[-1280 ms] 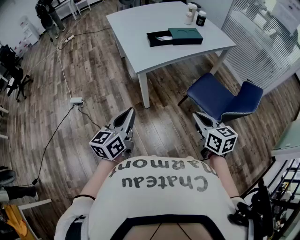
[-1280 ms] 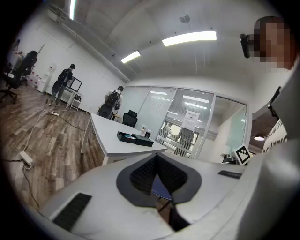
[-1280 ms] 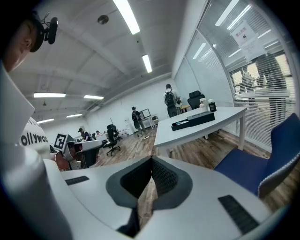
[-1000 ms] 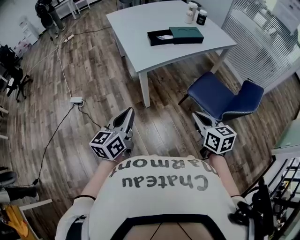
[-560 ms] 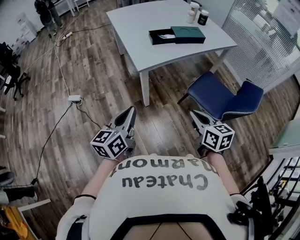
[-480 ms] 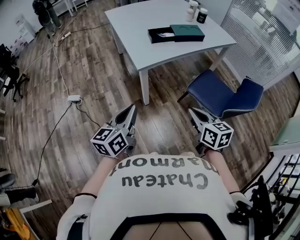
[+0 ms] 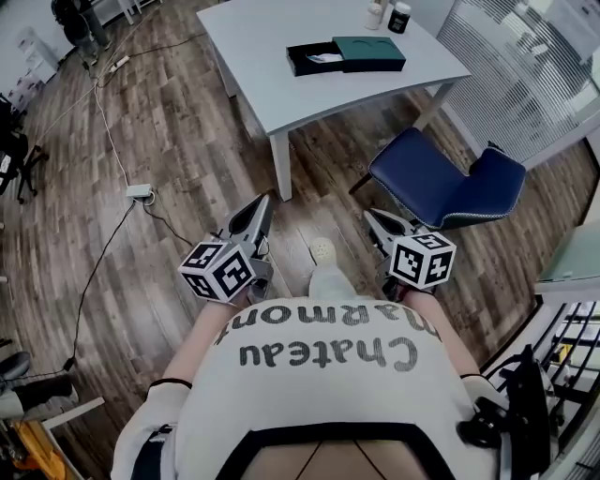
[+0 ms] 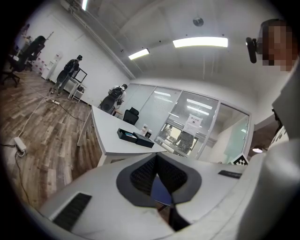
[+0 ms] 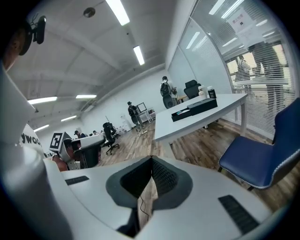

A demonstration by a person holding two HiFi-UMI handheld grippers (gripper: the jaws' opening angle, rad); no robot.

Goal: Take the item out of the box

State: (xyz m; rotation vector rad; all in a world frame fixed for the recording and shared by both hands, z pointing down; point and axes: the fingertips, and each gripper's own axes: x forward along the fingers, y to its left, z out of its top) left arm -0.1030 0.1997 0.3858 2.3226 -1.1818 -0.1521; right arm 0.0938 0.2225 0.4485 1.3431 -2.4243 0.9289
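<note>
Got the left gripper [image 7: 261,200] with jaws pressed together, nothing in them; same deal for the right gripper [image 7: 371,217]. Both held low over the floor [image 7: 187,141], well short of the table [image 7: 272,89]. Chair [image 7: 422,183] just beside the right one. Box [image 7: 298,66] lying open mid-table, nearer the right edge, item [image 7: 325,58] inside, lid [image 7: 368,52] touching its right side. Bottles [image 7: 400,16] at the far edge.

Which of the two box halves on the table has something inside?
The black half, left in the head view: open, with a pale item inside. The green half beside it shows only its top.
</note>
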